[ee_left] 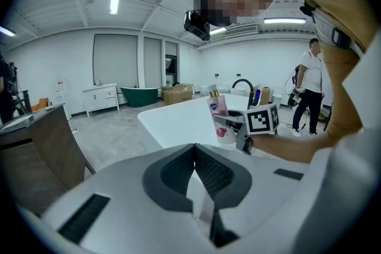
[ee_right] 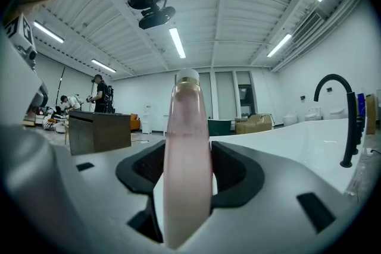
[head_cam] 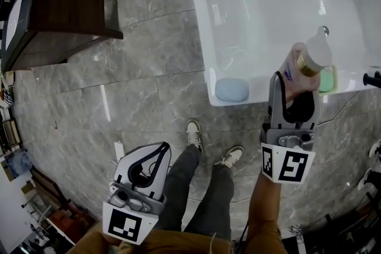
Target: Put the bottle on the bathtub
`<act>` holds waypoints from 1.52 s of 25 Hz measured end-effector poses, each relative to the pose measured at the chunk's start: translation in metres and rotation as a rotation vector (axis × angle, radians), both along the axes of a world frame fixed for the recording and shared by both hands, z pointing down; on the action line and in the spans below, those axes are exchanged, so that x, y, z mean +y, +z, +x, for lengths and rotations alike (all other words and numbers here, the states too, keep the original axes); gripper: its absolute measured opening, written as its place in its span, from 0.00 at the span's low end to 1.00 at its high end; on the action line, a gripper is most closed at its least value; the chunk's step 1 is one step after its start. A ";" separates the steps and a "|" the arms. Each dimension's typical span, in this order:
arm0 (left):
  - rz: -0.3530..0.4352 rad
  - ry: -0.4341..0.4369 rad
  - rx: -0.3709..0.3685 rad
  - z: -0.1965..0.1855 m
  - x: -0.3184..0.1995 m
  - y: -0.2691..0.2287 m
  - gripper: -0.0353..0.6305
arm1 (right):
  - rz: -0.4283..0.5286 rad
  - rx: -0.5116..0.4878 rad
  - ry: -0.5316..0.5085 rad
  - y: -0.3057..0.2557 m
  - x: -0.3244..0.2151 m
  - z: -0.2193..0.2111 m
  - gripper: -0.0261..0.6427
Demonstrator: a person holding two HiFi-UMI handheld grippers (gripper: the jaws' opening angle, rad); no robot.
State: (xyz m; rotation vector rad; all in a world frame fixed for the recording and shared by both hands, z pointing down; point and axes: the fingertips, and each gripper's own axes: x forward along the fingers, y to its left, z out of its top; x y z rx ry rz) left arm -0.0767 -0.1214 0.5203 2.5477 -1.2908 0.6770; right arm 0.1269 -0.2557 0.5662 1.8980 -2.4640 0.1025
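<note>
A pink bottle with a gold collar and white cap stands upright between the jaws of my right gripper, which is shut on it. It hangs over the near rim of the white bathtub, between two soaps. In the right gripper view the bottle fills the gap between the pads, with the tub's rim behind it. My left gripper hangs low at the left over the floor, shut with nothing in it. In the left gripper view its tips meet, and the bottle shows beyond them.
A blue soap and a green soap lie on the tub's near rim. A black faucet stands at the right end. A dark wooden table is on the grey stone floor at upper left. The person's shoes stand near the tub.
</note>
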 end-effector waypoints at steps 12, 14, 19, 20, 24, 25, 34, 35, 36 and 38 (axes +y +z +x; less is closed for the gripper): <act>-0.018 -0.006 -0.016 0.004 0.006 0.019 0.06 | 0.017 0.001 -0.003 0.025 0.005 0.001 0.39; -0.019 -0.005 -0.012 0.008 0.007 0.018 0.06 | 0.009 0.005 -0.013 0.025 0.007 0.001 0.39; -0.019 -0.004 -0.003 0.016 0.009 0.017 0.06 | -0.005 0.012 -0.021 0.027 0.013 0.005 0.39; -0.019 -0.004 -0.002 0.017 0.009 0.017 0.06 | -0.007 0.013 -0.022 0.027 0.014 0.005 0.39; -0.020 -0.008 0.003 0.018 0.009 0.017 0.06 | -0.010 0.013 -0.023 0.027 0.016 0.006 0.39; -0.022 -0.007 0.004 0.018 0.010 0.017 0.06 | -0.010 0.014 -0.021 0.027 0.016 0.006 0.39; -0.033 0.000 0.009 0.020 0.011 0.021 0.06 | -0.015 0.032 -0.014 0.030 0.022 0.008 0.39; -0.032 0.001 0.009 0.020 0.011 0.021 0.06 | -0.015 0.035 -0.013 0.030 0.022 0.008 0.39; -0.033 0.003 0.009 0.020 0.011 0.022 0.06 | -0.014 0.038 -0.012 0.030 0.023 0.008 0.39; -0.037 0.003 0.009 0.019 0.011 0.024 0.06 | -0.013 0.045 -0.008 0.030 0.023 0.008 0.39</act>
